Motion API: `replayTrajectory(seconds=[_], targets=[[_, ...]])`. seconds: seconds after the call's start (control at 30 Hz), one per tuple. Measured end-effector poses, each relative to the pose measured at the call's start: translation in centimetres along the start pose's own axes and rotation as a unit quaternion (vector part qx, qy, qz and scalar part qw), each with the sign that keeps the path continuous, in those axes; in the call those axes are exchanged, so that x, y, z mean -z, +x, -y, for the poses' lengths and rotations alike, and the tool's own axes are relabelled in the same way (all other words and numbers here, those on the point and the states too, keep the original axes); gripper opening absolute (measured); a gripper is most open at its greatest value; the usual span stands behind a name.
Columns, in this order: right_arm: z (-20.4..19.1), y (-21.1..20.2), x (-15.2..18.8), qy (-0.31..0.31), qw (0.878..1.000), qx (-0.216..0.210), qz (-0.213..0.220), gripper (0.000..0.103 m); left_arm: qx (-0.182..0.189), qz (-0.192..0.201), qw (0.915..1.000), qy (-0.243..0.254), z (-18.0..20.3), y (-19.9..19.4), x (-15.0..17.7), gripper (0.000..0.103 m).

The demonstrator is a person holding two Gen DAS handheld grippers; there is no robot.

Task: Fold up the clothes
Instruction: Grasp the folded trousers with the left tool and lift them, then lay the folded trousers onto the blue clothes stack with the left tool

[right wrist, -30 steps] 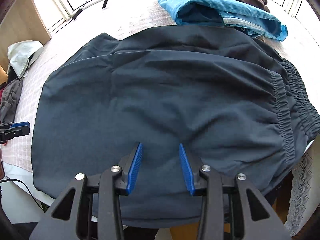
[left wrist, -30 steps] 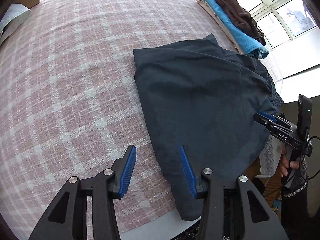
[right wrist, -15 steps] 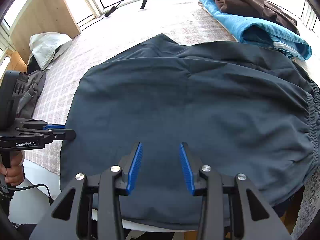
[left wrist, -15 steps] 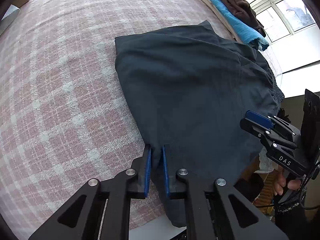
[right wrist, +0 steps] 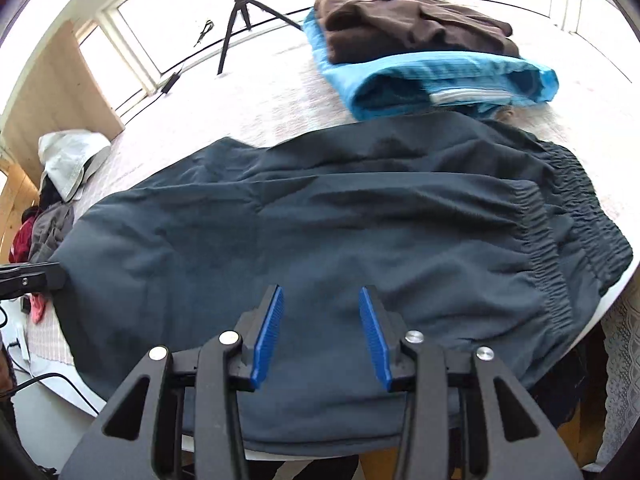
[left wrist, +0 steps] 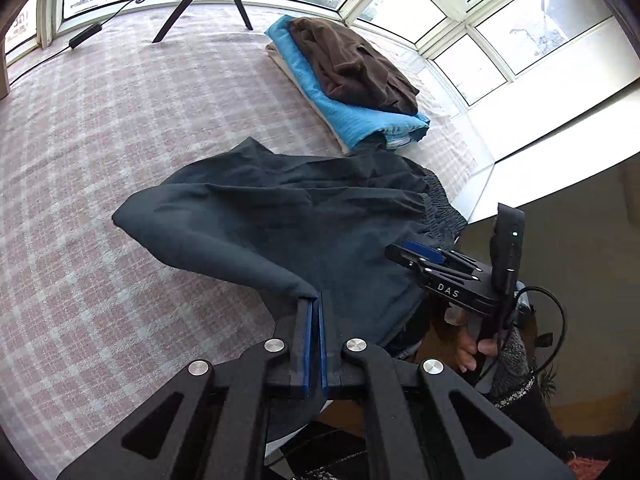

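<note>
So the dark shorts [right wrist: 320, 232] lie spread across the checked bedcover [left wrist: 100, 140], long axis running side to side in the right wrist view: leg hems toward the left, gathered elastic waistband [right wrist: 548, 248] toward the right, near edge hanging off the bed. The left gripper [left wrist: 314, 300] is clamped tight on the hem-end corner and has it raised, so a ridge of cloth runs from its tips back to where the fabric rests flat. The right gripper [right wrist: 320, 312] hovers over the middle of the shorts, blue pads well apart, holding nothing. My guess is the hem end gets carried along that long axis toward the waistband, and the left one is already on that end. Fabric looks thin and floppy, a bit creased. A folded stack, brown garment [right wrist: 408, 24] on blue garment [right wrist: 440, 80], sits just beyond.
</note>
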State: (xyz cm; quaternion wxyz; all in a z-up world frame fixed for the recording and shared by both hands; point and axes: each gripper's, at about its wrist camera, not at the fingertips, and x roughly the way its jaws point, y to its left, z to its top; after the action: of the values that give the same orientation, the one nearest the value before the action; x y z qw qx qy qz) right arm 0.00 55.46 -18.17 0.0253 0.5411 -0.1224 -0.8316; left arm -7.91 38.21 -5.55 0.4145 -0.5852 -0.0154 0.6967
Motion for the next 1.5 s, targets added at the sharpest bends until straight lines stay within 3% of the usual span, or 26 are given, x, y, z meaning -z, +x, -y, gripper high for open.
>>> replayTrajectory(seconds=[0.03, 0.13, 0.23, 0.37, 0.4, 0.47, 0.53, 0.63, 0.7, 0.77, 0.87, 1.0, 1.03, 1.1, 1.2, 1.37, 1.5], targets=[[2.0, -0.1, -0.4, 0.019, 1.000, 0.001, -0.004, 0.046, 0.004, 0.001, 0.9998, 0.018, 2.0, 0.4, -1.1, 0.002], [6.8, 0.0, -0.3, 0.071, 0.996, -0.053, -0.017, 0.046, 0.019, -0.011, 0.9967, 0.078, 8.7, 3.1, -5.0, 0.002], [11.0, -1.7, 0.3, 0.112, 0.990, -0.091, 0.008, 0.046, 0.035, -0.023, 0.9877, 0.151, 16.2, 6.9, -8.7, 0.002], [16.8, -4.1, 1.7, 0.166, 0.977, -0.133, 0.033, 0.046, 0.041, -0.054, 0.9747, 0.213, 24.6, 14.9, -12.0, 0.002], [18.1, -4.3, 1.9, 0.175, 0.976, -0.127, 0.035, 0.046, 0.042, -0.065, 0.9712, 0.226, 26.3, 17.2, -12.5, 0.002], [20.5, -4.7, 1.9, 0.185, 0.975, -0.121, 0.031, 0.046, 0.021, -0.079, 0.9639, 0.253, 29.0, 21.8, -12.7, 0.002], [22.6, -4.4, 2.1, 0.200, 0.969, -0.141, 0.026, 0.046, -0.002, -0.120, 0.9541, 0.275, 30.3, 26.3, -12.4, 0.004], [24.4, -4.3, 2.3, 0.210, 0.963, -0.166, 0.019, 0.045, -0.018, -0.191, 0.9474, 0.256, 29.8, 30.5, -12.3, 0.006], [24.7, -5.1, 2.8, 0.204, 0.965, -0.165, 0.024, 0.045, -0.012, -0.194, 0.9472, 0.255, 29.5, 29.8, -12.3, 0.008], [25.0, -6.2, 3.4, 0.196, 0.968, -0.151, 0.029, 0.046, -0.004, -0.185, 0.9484, 0.257, 29.5, 27.7, -12.8, 0.018], [26.8, -8.1, 5.6, 0.226, 0.966, -0.118, 0.042, 0.046, -0.006, -0.145, 0.9501, 0.276, 29.1, 23.1, -13.9, 0.022], [26.4, -10.7, 6.9, 0.220, 0.968, -0.093, 0.075, 0.046, -0.064, -0.093, 0.9520, 0.285, 24.5, 17.9, -14.1, 0.033], [25.1, -10.4, 6.2, 0.205, 0.971, -0.096, 0.081, 0.048, -0.081, -0.094, 0.9522, 0.279, 22.9, 17.6, -14.0, 0.033], [22.5, -9.9, 5.2, 0.169, 0.979, -0.081, 0.085, 0.071, -0.085, -0.117, 0.9558, 0.256, 19.8, 17.8, -13.5, 0.033], [19.2, -8.7, 4.5, 0.113, 0.990, -0.040, 0.078, 0.072, -0.096, -0.149, 0.9570, 0.230, 16.7, 19.6, -12.1, 0.032], [18.5, -7.6, 3.6, 0.137, 0.988, -0.037, 0.062, 0.072, -0.049, -0.174, 0.9644, 0.193, 14.2, 20.8, -9.1, 0.032], [19.7, -9.2, 3.2, 0.142, 0.987, -0.016, 0.075, 0.072, -0.018, -0.184, 0.9584, 0.217, 14.6, 21.7, -5.7, 0.032]])
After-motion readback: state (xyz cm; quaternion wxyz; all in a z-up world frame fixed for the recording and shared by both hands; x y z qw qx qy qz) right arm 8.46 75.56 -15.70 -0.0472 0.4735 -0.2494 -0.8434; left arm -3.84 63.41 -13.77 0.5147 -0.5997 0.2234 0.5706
